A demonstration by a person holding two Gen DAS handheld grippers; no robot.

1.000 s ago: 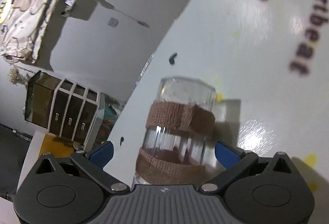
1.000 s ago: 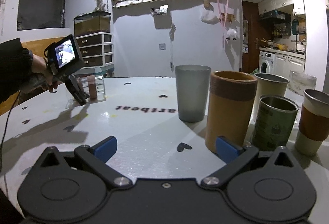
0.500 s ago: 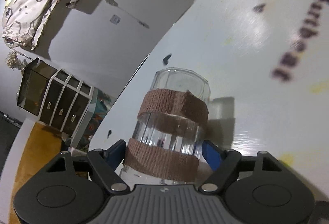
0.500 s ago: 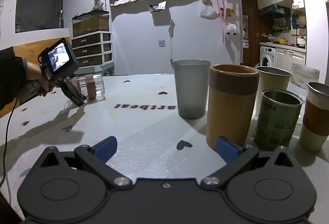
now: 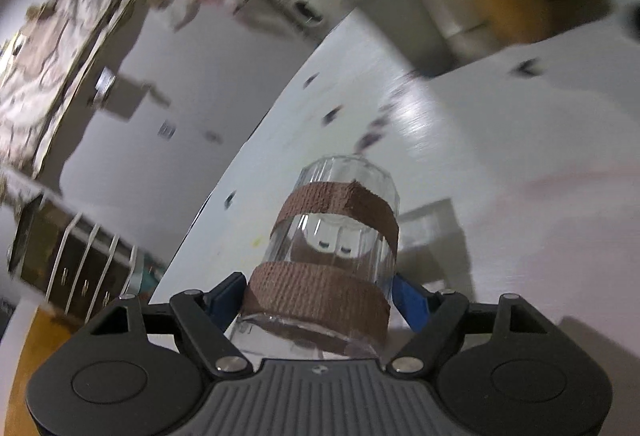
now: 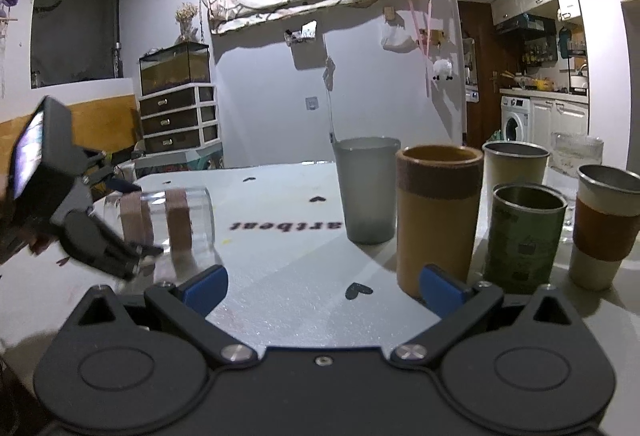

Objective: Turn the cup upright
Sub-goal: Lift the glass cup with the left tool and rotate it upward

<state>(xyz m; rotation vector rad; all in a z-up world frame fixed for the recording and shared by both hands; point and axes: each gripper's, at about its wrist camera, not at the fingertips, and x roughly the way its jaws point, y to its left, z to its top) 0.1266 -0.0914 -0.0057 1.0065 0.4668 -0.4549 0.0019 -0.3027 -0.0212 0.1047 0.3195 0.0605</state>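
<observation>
Rotating glass cup (image 5: 336, 256) mid-flip: left tongs (image 5: 320, 294) clamping its banded wall, cup lying sideways above tabletop (image 6: 280, 268). Next: finishing turn, setting base down. Right tongs (image 6: 322, 286) gaping wide, holding nothing.

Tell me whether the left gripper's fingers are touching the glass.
Touching. In the left wrist view both blue fingers press against the sides of the glass at its lower brown band, with no gap.
</observation>
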